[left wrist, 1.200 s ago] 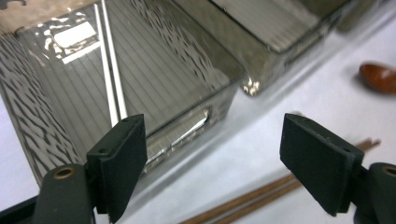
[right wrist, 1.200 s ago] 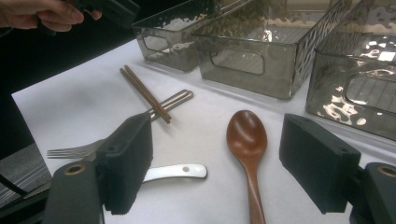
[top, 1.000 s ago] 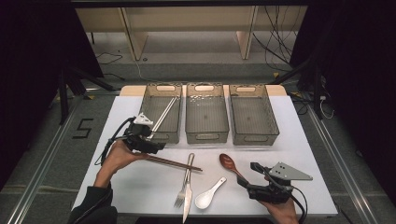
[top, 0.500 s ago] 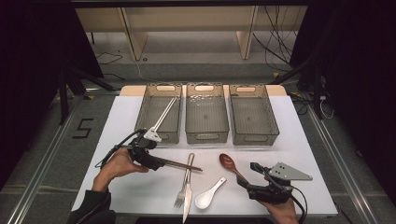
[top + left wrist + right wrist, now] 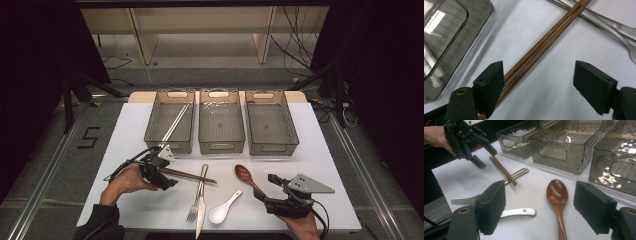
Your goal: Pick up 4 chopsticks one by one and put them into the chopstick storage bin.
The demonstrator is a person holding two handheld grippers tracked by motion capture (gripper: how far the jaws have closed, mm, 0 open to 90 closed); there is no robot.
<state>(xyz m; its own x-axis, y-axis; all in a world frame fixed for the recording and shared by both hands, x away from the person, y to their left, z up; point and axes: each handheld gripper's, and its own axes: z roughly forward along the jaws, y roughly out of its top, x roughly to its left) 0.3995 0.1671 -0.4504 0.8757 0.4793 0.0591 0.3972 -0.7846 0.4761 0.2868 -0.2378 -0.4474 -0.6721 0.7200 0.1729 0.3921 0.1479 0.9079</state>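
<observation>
My left gripper (image 5: 167,181) has come down from beside the left tray to the white table (image 5: 125,130), and its jaws, still wide, have just eased in a little. The pair of thin brown wooden chopsticks (image 5: 541,43) lies flat between them, close against one pad (image 5: 495,85) but not pinched; the far tips cross the handles of a steel fork (image 5: 196,205) and knife (image 5: 200,220). I judge the grasp is next. The smoky clear plastic left tray (image 5: 150,131) already holds a pale chopstick pair (image 5: 175,122). My right gripper (image 5: 540,207) rests wide and empty over a dark red-brown wooden spoon (image 5: 557,195), beside a white ceramic spoon (image 5: 222,210).
</observation>
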